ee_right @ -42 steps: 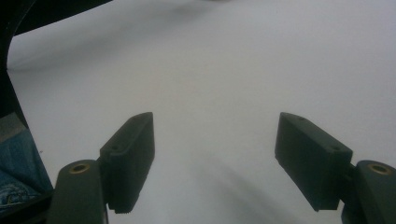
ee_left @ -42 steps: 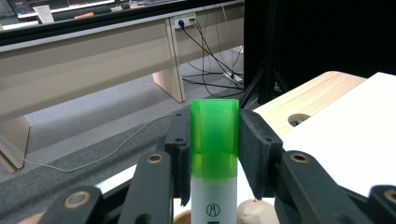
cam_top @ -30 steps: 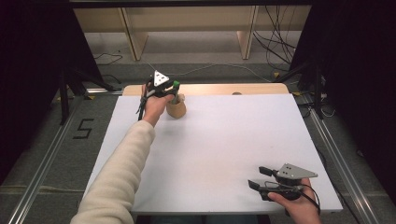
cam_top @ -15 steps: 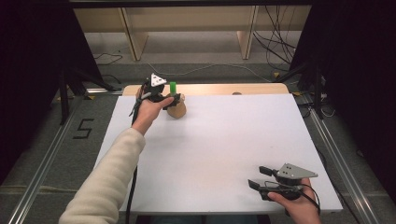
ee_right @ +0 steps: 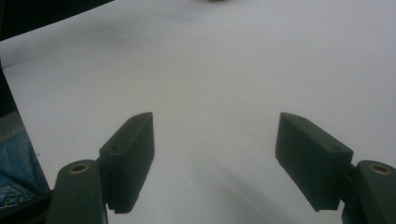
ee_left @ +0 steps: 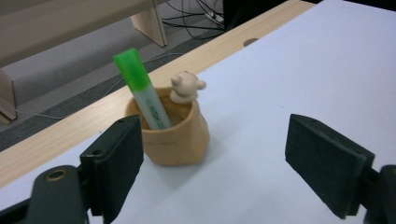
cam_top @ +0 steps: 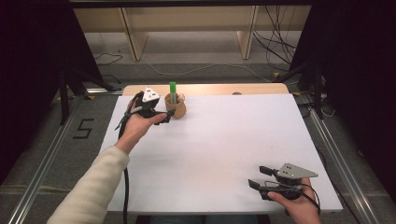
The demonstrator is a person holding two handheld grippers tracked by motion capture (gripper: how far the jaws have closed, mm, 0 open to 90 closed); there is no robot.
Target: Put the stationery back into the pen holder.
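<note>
A tan cup (cam_top: 177,110) (ee_left: 180,142) with a small bear figure on its rim stands at the far left of the white table. A green-capped highlighter (cam_top: 173,91) (ee_left: 140,88) leans upright inside it. My left gripper (cam_top: 167,116) (ee_left: 212,128) sits just left of the cup, pointing at it. Its jaws have just been opening and now stand wide apart with nothing between them; the cup is a little beyond them. Low over the table's near right corner, my right gripper (cam_top: 257,176) (ee_right: 215,121) is open and holds nothing.
The white table top (cam_top: 224,140) has a bare wooden strip (cam_top: 210,88) along its far edge. Beyond it are wooden shelf legs and loose cables on the floor. Metal rails run along both sides, and a "5" mark (cam_top: 83,128) lies on the floor at left.
The left gripper let go of the highlighter, now standing in the cup, and drew back to the left and nearer. The right gripper has not moved.
</note>
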